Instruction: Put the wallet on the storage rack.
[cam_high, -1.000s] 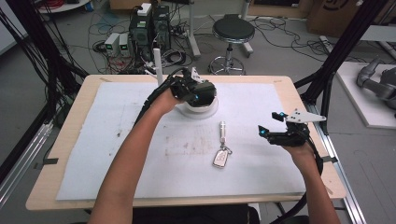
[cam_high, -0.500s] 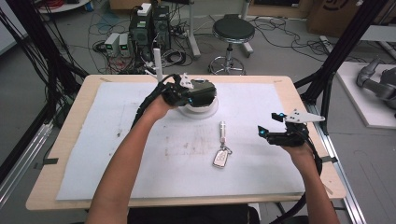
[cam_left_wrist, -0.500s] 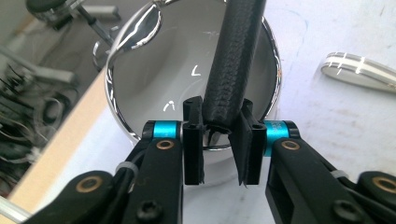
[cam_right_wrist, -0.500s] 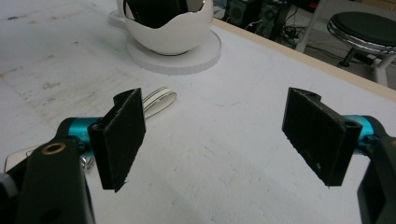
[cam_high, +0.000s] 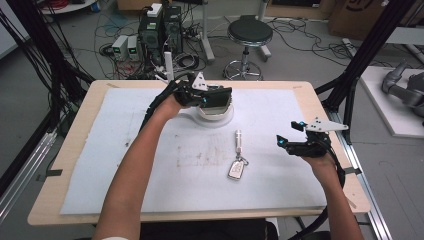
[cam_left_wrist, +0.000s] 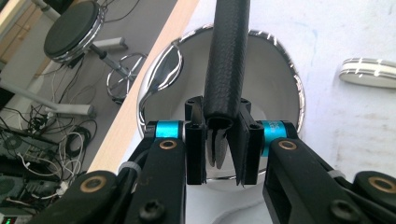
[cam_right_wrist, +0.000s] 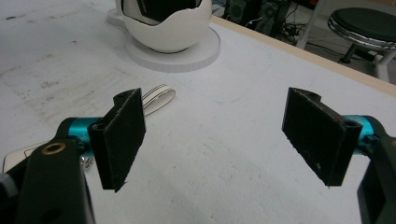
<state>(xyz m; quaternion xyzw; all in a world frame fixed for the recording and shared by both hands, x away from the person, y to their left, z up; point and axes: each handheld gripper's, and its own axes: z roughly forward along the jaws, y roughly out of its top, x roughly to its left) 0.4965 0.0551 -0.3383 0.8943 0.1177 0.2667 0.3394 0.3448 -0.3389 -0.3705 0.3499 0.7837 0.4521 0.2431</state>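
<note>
Up at the far middle of the surface (cam_high: 75, 150), the left claw (cam_left_wrist: 223, 140) has just been closing and now pinches the black handle (cam_left_wrist: 228, 56) of a white pot (cam_high: 215, 107) standing on its white base. Nearer and to the right, the right claw (cam_right_wrist: 219, 135) hangs wide open above the mat, holding nothing, with a key fob (cam_high: 237, 169) lying on the mat between the two.

You're working under even, bright overhead light; shadows on the white table cover (cam_high: 150, 165) stay soft and short. In your left gripper view, glare streaks the chrome rim of the bowl (cam_left_wrist: 168, 60), and the near black jaws blur. Your right gripper view is sharp mid-table, softer toward the stool (cam_right_wrist: 364, 23).
</note>
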